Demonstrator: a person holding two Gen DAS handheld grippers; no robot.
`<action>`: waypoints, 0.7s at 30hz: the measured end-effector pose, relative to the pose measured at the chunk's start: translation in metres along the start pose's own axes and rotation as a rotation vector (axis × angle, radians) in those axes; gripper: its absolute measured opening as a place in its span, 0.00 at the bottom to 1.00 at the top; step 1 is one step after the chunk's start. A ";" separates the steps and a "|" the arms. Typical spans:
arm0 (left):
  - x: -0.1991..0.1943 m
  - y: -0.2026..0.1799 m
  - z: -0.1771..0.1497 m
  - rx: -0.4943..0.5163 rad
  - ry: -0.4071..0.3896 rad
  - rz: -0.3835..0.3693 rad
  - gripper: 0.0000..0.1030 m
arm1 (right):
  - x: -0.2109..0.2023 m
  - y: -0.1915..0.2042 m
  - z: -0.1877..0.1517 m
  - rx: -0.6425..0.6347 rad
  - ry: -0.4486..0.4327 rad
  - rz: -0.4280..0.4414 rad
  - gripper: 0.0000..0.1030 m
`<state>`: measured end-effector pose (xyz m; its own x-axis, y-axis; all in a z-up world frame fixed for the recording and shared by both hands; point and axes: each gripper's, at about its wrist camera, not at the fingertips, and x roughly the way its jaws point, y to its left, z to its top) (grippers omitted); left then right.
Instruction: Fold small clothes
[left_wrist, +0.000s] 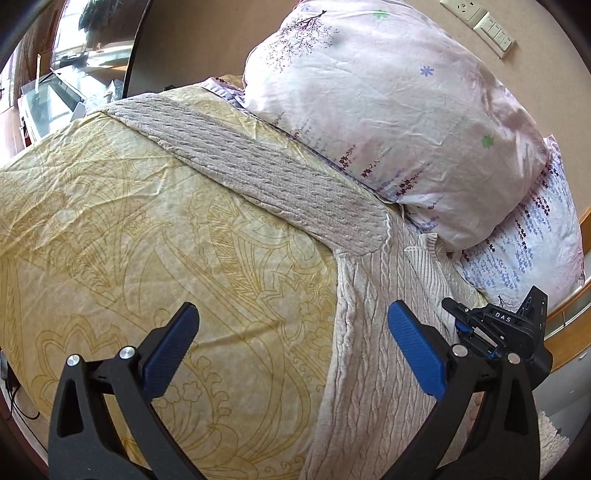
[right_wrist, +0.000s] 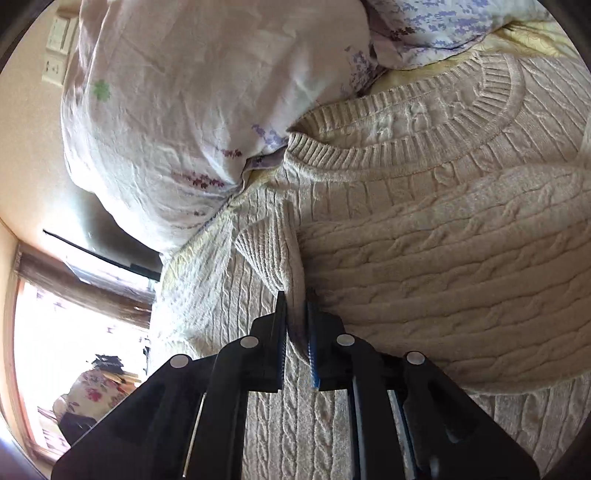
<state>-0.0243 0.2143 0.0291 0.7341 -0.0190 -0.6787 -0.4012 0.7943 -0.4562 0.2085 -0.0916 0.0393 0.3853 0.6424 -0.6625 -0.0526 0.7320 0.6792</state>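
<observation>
A cream cable-knit sweater (left_wrist: 373, 332) lies on the bed, one sleeve (left_wrist: 266, 173) stretched out toward the far left. My left gripper (left_wrist: 291, 347) is open and empty, hovering over the sweater's left edge and the sheet. The right gripper (left_wrist: 495, 328) shows at the right in the left wrist view. In the right wrist view, my right gripper (right_wrist: 295, 332) is shut on the ribbed cuff of the other sleeve (right_wrist: 273, 258), folded over the sweater's body (right_wrist: 443, 277). The ribbed collar (right_wrist: 406, 147) lies beyond it.
A yellow patterned bedsheet (left_wrist: 129, 240) covers the bed. Two floral pillows (left_wrist: 388, 110) rest against the sweater's collar end. A wall with outlet and switches (left_wrist: 491, 22) stands behind. A wooden bed frame (left_wrist: 576, 295) runs at the right. A window (right_wrist: 55, 332) lies at the left.
</observation>
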 end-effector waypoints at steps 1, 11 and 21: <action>0.001 0.000 0.002 0.005 -0.005 0.002 0.98 | 0.002 0.004 -0.003 -0.028 0.010 -0.011 0.19; 0.011 0.001 0.016 0.018 0.006 -0.001 0.98 | 0.034 0.076 -0.023 -0.418 0.043 -0.183 0.30; 0.008 0.014 0.023 0.031 0.013 0.010 0.98 | 0.072 0.113 -0.036 -0.664 0.005 -0.406 0.08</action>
<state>-0.0118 0.2390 0.0303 0.7229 -0.0189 -0.6907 -0.3908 0.8132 -0.4313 0.1972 0.0454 0.0568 0.4879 0.2949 -0.8216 -0.4496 0.8917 0.0531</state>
